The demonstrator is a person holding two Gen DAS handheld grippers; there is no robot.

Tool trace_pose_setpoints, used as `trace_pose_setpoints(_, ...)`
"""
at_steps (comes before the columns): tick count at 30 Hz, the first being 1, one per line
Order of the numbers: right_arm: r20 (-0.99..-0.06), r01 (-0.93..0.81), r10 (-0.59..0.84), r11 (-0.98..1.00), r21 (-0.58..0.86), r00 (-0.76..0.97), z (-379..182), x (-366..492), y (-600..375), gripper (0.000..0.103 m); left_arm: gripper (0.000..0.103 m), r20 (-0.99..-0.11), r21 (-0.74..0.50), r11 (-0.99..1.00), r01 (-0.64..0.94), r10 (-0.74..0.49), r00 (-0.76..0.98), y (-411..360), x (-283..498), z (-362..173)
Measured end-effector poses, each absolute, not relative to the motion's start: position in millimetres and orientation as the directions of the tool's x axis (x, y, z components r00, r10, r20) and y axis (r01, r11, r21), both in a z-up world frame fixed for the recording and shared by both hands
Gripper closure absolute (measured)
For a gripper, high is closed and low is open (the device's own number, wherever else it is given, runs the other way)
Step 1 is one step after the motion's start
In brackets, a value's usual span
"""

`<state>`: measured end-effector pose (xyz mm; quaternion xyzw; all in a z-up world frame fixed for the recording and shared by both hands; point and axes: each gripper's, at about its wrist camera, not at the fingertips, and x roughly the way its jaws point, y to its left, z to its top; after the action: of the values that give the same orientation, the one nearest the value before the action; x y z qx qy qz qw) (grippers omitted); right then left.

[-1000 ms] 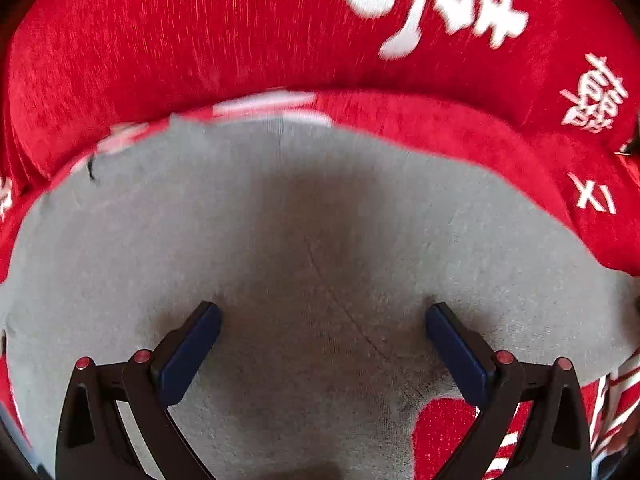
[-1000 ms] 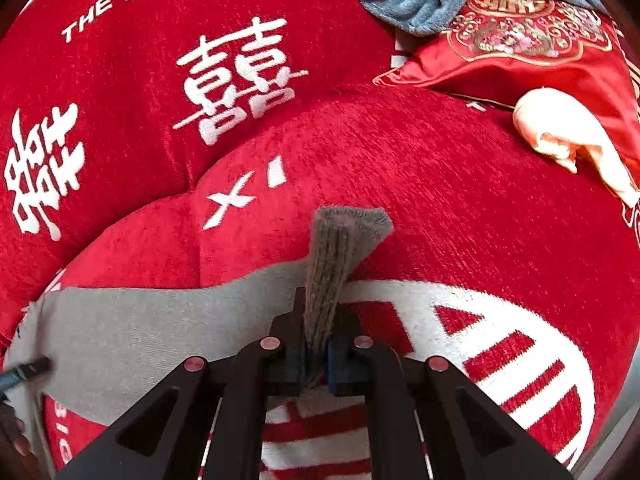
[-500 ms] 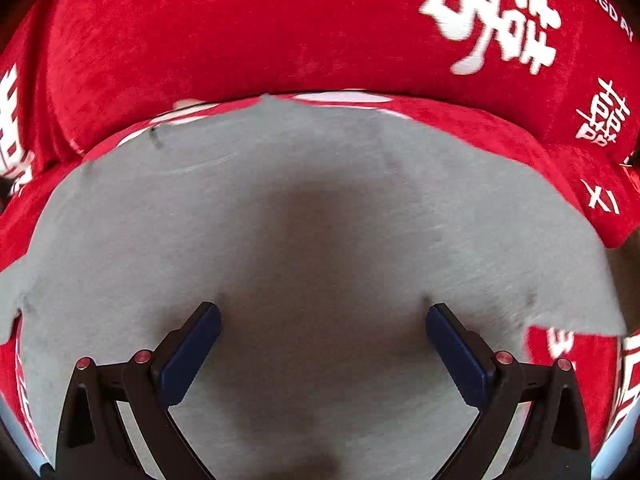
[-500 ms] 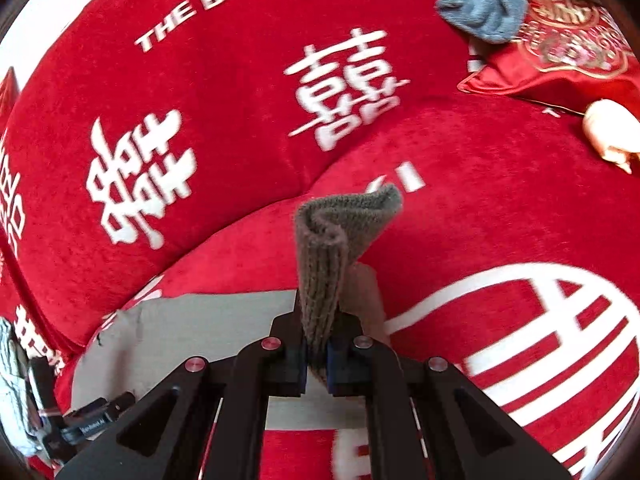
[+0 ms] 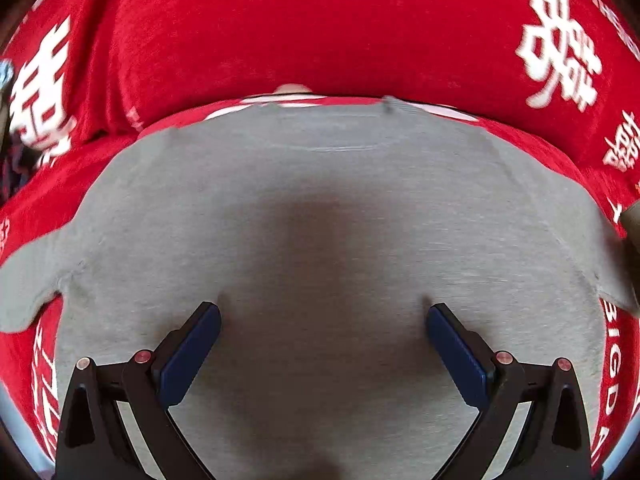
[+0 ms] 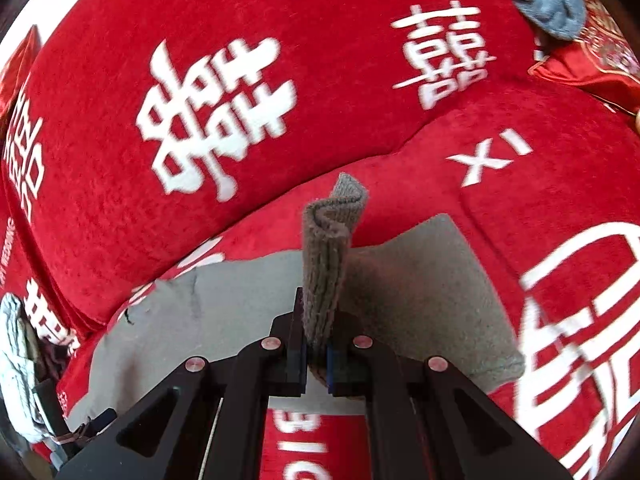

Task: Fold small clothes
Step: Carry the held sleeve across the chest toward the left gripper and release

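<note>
A soft grey knit shirt (image 5: 328,208) is lying spread flat on a plush red sofa cover (image 6: 208,208) printed with white "XI" lettering, while the right gripper (image 6: 317,354) is clamping its fingers on the ribbed cuff (image 6: 326,264) and the left gripper (image 5: 323,344) is hovering over the shirt, fingers wide apart.

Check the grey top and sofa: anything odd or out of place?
Nothing damaged. The grey top lies flat on the red sofa cover, one ribbed cuff bunched upright in the right tongs. Left tongs open above it. A blue-grey cloth sits crumpled far right.
</note>
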<state>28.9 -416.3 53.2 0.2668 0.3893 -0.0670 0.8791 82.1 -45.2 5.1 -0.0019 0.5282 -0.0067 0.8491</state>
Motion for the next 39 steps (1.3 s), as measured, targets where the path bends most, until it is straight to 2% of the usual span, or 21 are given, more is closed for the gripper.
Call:
trace_pose_setpoints(16,-0.755,0.196,0.118,0.93,0.312,0.644,48.8,77.4,-262.0,0.097,0.0,-0.876,-0.036,0.999,-0.036,-0.014,0.483,42.1,62.9,2.1)
trace_pose_setpoints(22,-0.769,0.13,0.133,0.954,0.27,0.625,45.3,89.2,-201.2,0.097,0.0,-0.861,-0.041,0.999,0.028,-0.049,0.506,51.2,52.7,1.7)
trace_pose_setpoints(39,-0.77,-0.107,0.233,0.972,0.211,0.594,51.6,86.8,-64.5,0.097,0.0,-0.833,-0.163,0.986,-0.028,-0.122,0.54,104.4,21.9,10.9)
